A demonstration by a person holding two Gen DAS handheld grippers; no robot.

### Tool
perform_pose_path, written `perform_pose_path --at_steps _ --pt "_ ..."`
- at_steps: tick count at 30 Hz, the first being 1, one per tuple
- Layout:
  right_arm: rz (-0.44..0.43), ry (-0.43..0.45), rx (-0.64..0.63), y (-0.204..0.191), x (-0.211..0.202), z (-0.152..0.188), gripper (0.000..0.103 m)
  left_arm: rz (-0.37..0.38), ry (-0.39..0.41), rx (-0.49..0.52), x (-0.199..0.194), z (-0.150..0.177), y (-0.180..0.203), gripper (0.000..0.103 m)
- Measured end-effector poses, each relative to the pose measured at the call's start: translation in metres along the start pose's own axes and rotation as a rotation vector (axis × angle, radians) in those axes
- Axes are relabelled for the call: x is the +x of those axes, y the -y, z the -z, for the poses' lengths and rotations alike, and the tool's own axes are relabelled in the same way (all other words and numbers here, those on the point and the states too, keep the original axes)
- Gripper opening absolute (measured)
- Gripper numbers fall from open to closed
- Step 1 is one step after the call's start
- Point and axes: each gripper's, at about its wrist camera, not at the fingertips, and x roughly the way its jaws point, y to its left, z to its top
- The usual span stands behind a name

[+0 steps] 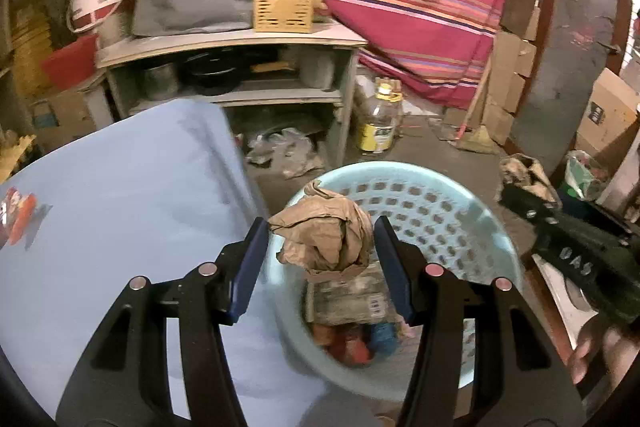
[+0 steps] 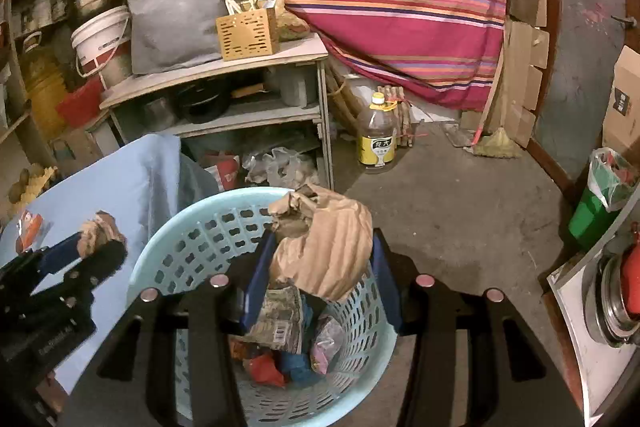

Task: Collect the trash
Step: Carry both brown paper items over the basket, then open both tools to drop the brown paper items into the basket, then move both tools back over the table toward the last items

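Crumpled brown paper (image 2: pixel 324 247) sits pinched in the right tool (image 2: pixel 322 259), directly over the blue basket (image 2: pixel 192 247) — release drops it in; left tool (image 1: pixel 322 247) seems open around another wad (image 1: pixel 320 235), contact unclear.

Black hand-held gripper (image 1: pixel 322 259), blue pads (image 1: pixel 250 267).

Your left gripper (image 1: pixel 322 247) hung with its jaws spread apart, pads touching nothing. Your right gripper (image 2: pixel 324 259) was clamped, pads pressed in. Both pointed downward, side by side.
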Motion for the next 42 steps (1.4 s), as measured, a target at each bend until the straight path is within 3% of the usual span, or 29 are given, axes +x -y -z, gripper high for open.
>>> perform_pose_path --at_steps 5,6,8,9,17,18,19,20,31,34,42 --pt "-0.005 -0.012 0.021 0.006 0.004 0.000 0.048 0.009 0.010 0.014 0.002 -0.010 0.012 0.058" --pt "-0.005 -0.013 0.022 0.007 0.004 0.000 0.048 0.010 0.011 0.011 0.002 -0.012 0.012 0.063" --pt "-0.005 -0.015 0.020 0.007 0.004 0.001 0.048 0.002 0.021 0.003 0.002 -0.015 0.009 0.086" --pt "-0.005 -0.016 0.017 0.007 0.005 0.001 0.048 -0.006 0.034 0.000 0.000 -0.017 0.008 0.088" --pt "-0.031 -0.017 0.003 -0.008 0.007 -0.001 0.050 -0.074 0.055 -0.014 -0.008 -0.016 -0.017 0.095" --pt "-0.036 -0.011 0.004 -0.010 0.006 -0.001 0.054 -0.083 0.053 -0.014 -0.008 -0.015 -0.022 0.095" --pt "-0.039 -0.007 0.005 -0.012 0.006 -0.002 0.074 -0.088 0.052 -0.016 -0.009 -0.015 -0.027 0.095" --pt "-0.030 -0.002 0.005 -0.015 0.005 -0.002 0.086 -0.097 0.051 -0.020 -0.010 -0.014 -0.033 0.095" --pt "0.002 -0.018 0.002 -0.046 0.013 -0.005 0.091 -0.185 0.058 -0.054 -0.030 -0.005 -0.100 0.097" --pt "0.000 -0.007 -0.014 -0.069 0.013 -0.007 0.096 -0.232 0.067 -0.046 -0.039 0.001 -0.127 0.098" --pt "-0.035 -0.002 -0.085 -0.142 0.019 -0.004 0.097 -0.363 0.049 -0.083 -0.062 0.028 -0.227 0.098"
